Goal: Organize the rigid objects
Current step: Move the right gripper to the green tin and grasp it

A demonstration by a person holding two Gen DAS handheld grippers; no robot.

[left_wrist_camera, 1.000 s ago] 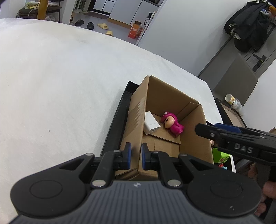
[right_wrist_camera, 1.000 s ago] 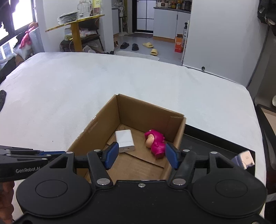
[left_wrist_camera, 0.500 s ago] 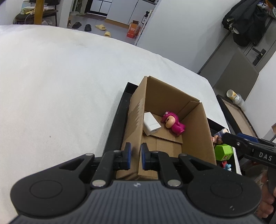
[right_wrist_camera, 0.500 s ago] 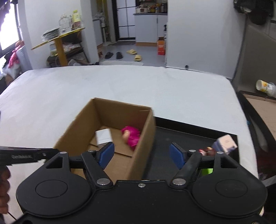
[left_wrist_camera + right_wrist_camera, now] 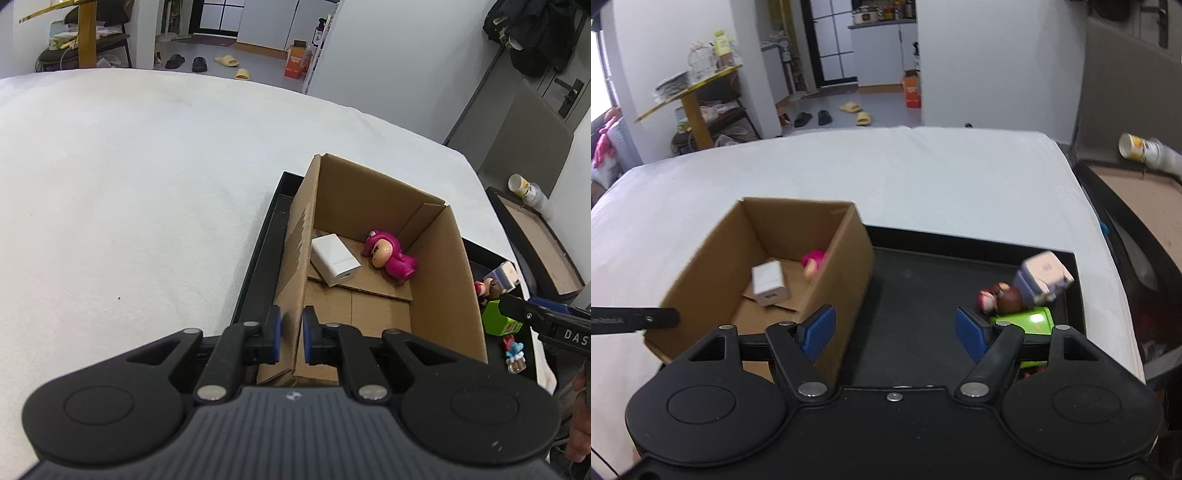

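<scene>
The left wrist view looked steeply down over the cardboard box [image 5: 436,258] from its near left corner. The right wrist view faced down, close above the black tray [image 5: 923,280]. Both views shared box and tray.

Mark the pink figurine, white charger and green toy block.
pink figurine [image 5: 397,263], left wrist view, on its body inside the box.
white charger [image 5: 334,259], left wrist view, on its top face.
green toy block [image 5: 1032,318], right wrist view, on its upper face.
</scene>
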